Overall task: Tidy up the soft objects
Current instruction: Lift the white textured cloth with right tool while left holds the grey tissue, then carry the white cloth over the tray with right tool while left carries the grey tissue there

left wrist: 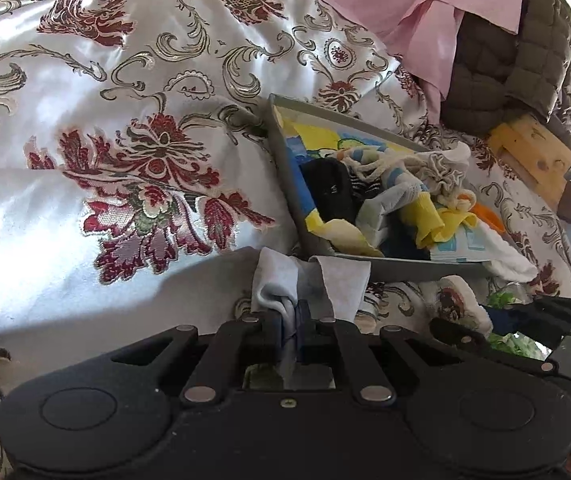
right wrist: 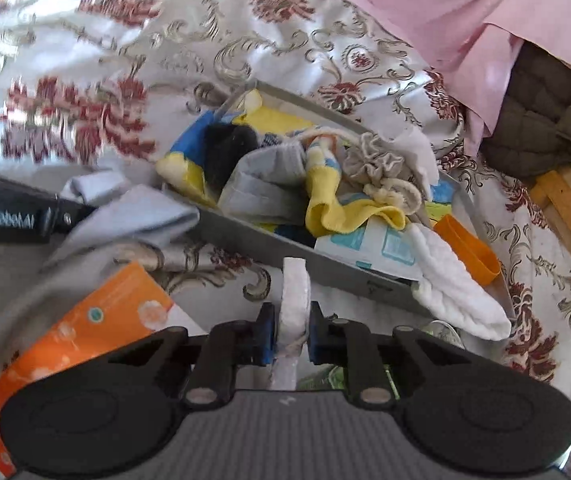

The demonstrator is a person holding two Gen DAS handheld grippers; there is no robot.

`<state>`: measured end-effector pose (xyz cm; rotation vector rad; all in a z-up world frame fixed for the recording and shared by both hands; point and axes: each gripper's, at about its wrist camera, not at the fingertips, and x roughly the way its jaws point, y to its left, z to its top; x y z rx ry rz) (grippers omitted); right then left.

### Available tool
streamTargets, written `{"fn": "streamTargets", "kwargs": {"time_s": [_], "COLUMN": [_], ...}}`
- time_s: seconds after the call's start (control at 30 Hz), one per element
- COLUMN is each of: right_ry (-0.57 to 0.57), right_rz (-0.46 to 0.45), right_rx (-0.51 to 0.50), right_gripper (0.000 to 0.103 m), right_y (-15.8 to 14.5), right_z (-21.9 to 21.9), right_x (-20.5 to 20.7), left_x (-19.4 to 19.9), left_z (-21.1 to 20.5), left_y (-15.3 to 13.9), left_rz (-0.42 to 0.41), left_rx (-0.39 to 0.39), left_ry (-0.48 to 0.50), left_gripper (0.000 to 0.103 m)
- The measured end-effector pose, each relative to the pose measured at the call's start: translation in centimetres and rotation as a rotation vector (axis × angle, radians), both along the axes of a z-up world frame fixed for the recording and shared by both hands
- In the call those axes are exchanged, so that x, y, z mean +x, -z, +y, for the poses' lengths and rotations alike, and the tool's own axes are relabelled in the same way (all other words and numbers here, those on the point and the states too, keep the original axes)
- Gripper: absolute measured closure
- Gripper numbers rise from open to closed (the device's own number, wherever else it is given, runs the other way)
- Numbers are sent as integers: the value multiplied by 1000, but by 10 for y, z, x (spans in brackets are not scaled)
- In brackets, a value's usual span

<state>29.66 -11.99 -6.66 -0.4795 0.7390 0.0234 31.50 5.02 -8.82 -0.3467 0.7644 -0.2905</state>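
Note:
A grey box (left wrist: 285, 168) (right wrist: 285, 246) lies on a floral bedspread, filled with soft things: a black sock (left wrist: 329, 192), a yellow sock (right wrist: 325, 204), a beige drawstring pouch (right wrist: 381, 168) and a white cloth (right wrist: 457, 292) draped over its rim. My left gripper (left wrist: 290, 322) is shut on a light grey cloth (left wrist: 309, 284), just short of the box's near rim; it also shows in the right wrist view (right wrist: 133, 212). My right gripper (right wrist: 290, 338) is shut on a white folded cloth (right wrist: 295, 292), held upright just in front of the box.
The floral bedspread (left wrist: 125, 128) covers the surface. A pink sheet (left wrist: 397, 4) and an olive quilted jacket (left wrist: 525, 68) lie behind the box. An orange packet (right wrist: 85, 328) lies at lower left in the right wrist view. A wooden frame (right wrist: 569, 208) stands at right.

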Motion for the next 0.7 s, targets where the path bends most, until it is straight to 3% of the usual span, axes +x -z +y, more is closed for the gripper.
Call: {"fn": "streamTargets", "kwargs": {"time_s": [0.47,0.6,0.7], "right_ry": [-65,-55,-35], "right_rz": [-250,-291,-316], "right_rx": [299,451,565], "right_gripper": [89,89,89], "right_y": [-51,-70,-83], "right_z": [-39,-63,-82], "right_x": [-22,-3,22], "left_x": [-21,-17,1], "left_z": [-12,-13,-22], "left_y": [-42,-66,-84], "left_rz": [-185,-225,-279], "left_rx": [20,-13,4], "left_ry": [11,15,28], "left_gripper": [97,97,97]}}
